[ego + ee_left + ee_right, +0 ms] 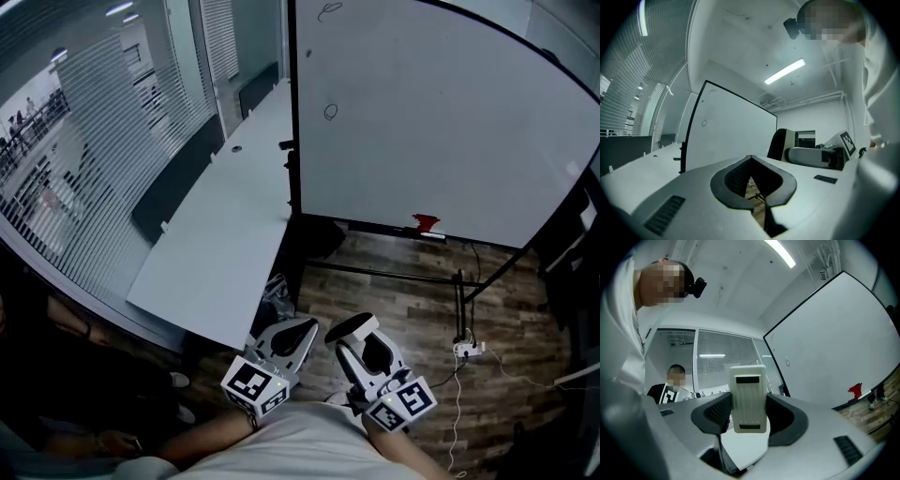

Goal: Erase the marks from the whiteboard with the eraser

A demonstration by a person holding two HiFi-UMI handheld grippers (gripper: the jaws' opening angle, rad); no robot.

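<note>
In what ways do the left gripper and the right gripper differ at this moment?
The right gripper grips the eraser between its jaws; the left gripper holds nothing. The left gripper's jaws meet at the tips, while the right gripper's jaws stand apart, one on each side of the eraser. Both are close to the person's body and well away from the whiteboard.

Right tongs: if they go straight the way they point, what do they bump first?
Probably the white table, just left of the whiteboard. The right tongs, shut on the eraser, aim that way, but depth is unclear, so they might pass above it toward the glass wall.
</note>
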